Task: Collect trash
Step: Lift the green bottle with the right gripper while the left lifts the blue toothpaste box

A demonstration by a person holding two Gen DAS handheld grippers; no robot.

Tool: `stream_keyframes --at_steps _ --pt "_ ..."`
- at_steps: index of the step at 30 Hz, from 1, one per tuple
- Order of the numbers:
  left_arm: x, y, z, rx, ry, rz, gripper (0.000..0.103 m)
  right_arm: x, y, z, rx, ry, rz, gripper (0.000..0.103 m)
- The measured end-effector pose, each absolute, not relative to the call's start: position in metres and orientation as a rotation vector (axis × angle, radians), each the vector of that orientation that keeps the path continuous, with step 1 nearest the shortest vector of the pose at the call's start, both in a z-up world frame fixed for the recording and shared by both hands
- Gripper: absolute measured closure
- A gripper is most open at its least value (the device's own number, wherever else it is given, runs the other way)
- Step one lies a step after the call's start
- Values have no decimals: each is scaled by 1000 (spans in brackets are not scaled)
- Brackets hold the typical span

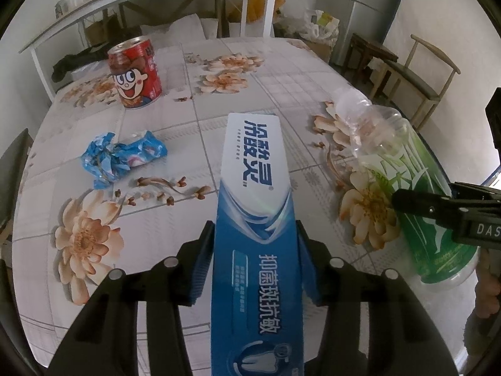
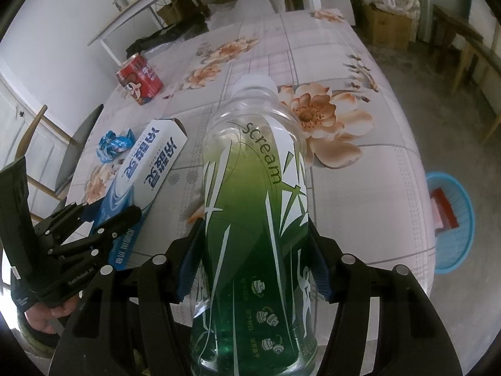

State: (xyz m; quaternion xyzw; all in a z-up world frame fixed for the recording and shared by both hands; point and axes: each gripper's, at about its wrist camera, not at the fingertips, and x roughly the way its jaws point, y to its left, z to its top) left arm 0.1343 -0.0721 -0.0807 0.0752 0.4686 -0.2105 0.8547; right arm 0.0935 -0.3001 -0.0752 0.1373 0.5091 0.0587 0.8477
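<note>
Both hands are loaded, left gripper clamped on the toothpaste box, right gripper clamped on the green bottle, long axes pointing away over the table, and the blue basket sits off the right side, so right's nearer.

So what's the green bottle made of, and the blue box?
The bottle looks like clear, shiny plastic: you see through its top, and a green printed label wraps it. The box looks like thin glossy cardboard: flat printed sides, sharp folded edges, an open end flap.
</note>
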Motion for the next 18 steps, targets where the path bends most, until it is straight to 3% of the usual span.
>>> stream_keyframes --at_steps 18 --pt "124 -64 -64 110 929 -435 56 89 -298 -67 302 1045 138 46"
